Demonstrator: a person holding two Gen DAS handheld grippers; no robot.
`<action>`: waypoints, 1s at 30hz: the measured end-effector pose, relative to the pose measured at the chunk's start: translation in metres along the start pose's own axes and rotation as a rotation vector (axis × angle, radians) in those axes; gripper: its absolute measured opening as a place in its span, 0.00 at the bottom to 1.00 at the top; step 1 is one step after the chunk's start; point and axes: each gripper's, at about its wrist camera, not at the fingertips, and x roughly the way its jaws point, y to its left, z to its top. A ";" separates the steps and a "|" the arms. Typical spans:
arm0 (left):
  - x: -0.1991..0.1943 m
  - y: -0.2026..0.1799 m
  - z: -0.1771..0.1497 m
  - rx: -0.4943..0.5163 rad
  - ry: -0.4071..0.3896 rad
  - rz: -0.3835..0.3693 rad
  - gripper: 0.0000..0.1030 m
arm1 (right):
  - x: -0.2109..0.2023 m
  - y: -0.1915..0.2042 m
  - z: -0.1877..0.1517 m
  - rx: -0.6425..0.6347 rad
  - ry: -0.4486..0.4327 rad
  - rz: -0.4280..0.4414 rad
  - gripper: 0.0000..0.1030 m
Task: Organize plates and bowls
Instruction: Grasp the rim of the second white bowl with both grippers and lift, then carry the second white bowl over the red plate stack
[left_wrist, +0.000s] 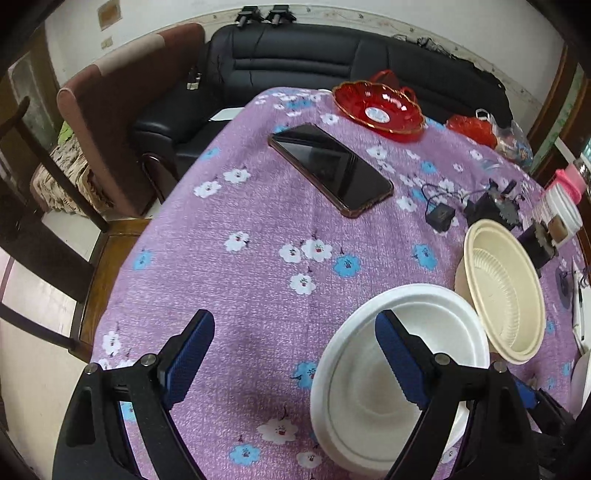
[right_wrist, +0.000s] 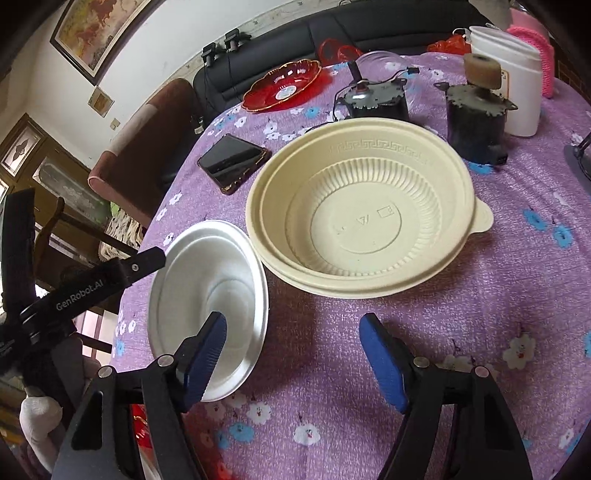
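While both tongs hang spread and empty, your left tongs (left_wrist: 295, 365) straddle the rim of the white foam bowl (left_wrist: 369, 398) at their 3 o'clock; your right tongs (right_wrist: 291, 363) have the cream ribbed plastic bowl (right_wrist: 362, 218) at 12 o'clock. Pinch one rim squarely, then nest it, keeping clear of the black phone (left_wrist: 332, 168) on the purple flowered surface (left_wrist: 240, 288).

Bowl (right_wrist: 207, 310) just left of dish (right_wrist: 364, 212), phone (right_wrist: 231, 162) behind both, on table (right_wrist: 480, 295).
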 end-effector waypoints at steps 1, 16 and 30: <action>0.003 -0.002 0.000 0.010 0.002 0.003 0.84 | 0.001 0.000 0.000 -0.002 0.001 -0.001 0.76; 0.018 -0.040 -0.017 0.168 0.082 -0.028 0.27 | 0.011 0.019 -0.006 -0.063 0.031 0.007 0.17; -0.060 -0.037 -0.043 0.178 -0.056 -0.032 0.26 | -0.057 0.041 -0.029 -0.150 -0.061 0.029 0.16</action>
